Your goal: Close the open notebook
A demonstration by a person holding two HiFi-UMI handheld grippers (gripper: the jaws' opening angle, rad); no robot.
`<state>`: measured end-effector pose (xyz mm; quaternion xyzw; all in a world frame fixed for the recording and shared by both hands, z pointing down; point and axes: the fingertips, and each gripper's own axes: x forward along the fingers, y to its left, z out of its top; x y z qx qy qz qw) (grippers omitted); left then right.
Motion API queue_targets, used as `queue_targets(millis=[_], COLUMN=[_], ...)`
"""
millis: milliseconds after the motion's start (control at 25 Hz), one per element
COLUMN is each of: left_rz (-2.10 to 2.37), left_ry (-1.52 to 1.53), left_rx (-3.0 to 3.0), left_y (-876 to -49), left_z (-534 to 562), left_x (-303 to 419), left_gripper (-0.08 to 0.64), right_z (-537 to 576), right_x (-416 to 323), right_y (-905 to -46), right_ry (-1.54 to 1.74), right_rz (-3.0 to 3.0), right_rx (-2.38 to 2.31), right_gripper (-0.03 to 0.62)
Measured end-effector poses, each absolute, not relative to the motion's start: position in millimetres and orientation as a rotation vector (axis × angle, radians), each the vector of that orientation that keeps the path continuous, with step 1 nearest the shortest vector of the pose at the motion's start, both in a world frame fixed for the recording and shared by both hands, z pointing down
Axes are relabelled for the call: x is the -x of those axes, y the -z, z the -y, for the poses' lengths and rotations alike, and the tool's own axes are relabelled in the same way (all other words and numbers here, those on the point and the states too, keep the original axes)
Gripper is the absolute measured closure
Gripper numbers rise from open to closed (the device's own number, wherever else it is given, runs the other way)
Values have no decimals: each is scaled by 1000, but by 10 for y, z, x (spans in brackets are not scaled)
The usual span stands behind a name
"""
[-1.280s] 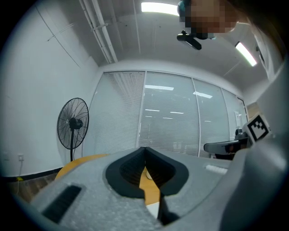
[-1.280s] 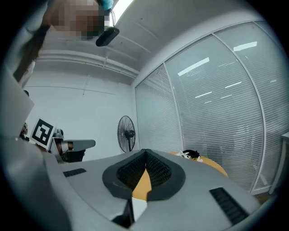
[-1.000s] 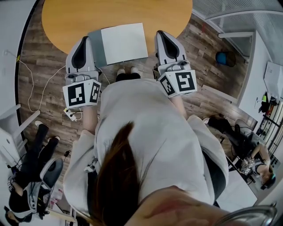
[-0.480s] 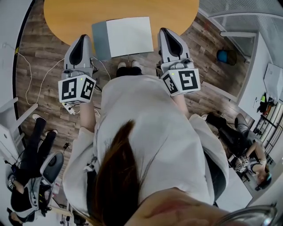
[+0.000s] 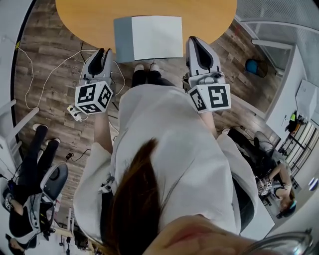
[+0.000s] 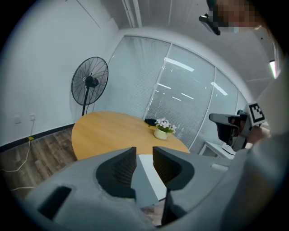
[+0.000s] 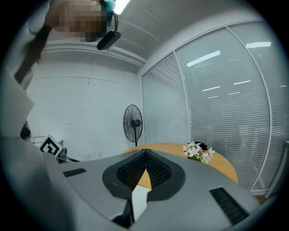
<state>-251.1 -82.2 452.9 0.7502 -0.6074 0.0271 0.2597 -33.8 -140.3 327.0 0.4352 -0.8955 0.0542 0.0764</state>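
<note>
The open notebook (image 5: 155, 36) lies at the near edge of the round wooden table (image 5: 89, 15), its white page up and its grey cover (image 5: 123, 39) spread to the left. My left gripper (image 5: 103, 52) hangs off the table's edge, left of the notebook. Its jaws have just been opening and stand apart with nothing between them; the notebook (image 6: 146, 180) shows through the gap. My right gripper (image 5: 196, 40) is shut and empty, just right of the notebook. In the right gripper view its tips (image 7: 145, 151) meet above the white page (image 7: 139, 200).
A small pot of white flowers (image 6: 162, 128) stands farther back on the table, and a floor fan (image 6: 89, 83) stands behind it. White cables and a power strip (image 5: 77, 113) lie on the wooden floor at the left. Seated people are at both lower sides.
My left gripper has dropped lower beside the table and its jaws have parted. The right gripper has shifted a little and stays shut. The notebook has not moved on the table.
</note>
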Motion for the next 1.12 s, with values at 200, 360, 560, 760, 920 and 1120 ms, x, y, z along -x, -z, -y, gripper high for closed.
queue_targets(millis=[200, 360, 560, 760, 920, 1120], left_rz=[1482, 1363, 1290, 1245, 1196, 1108], left_ry=[-146, -198, -227, -228, -229, -212], left_rx=[-1961, -1922, -1829, -1744, -1728, -1729], left_y=[-5087, -5443, -5882, -6226, -6333, -6393], left_z=[718, 673, 634, 626, 658, 705], left_x=[2414, 2275, 2154, 2136, 2138, 2116], left_gripper=[365, 364, 364, 364, 364, 370], right_z=[1394, 1381, 1364, 1361, 1368, 1392], right_x=[472, 483, 415, 424, 470, 498], right_y=[-3345, -3373, -3424, -3503, -3558, -3606], right_ry=[-161, -159, -170, -190, -214, -236], right_rz=[2660, 2637, 2597, 2572, 2562, 2557], right_rx=[-1265, -1251, -1248, -1231, -1218, -1217], right_gripper=[589, 591, 591, 591, 589, 589])
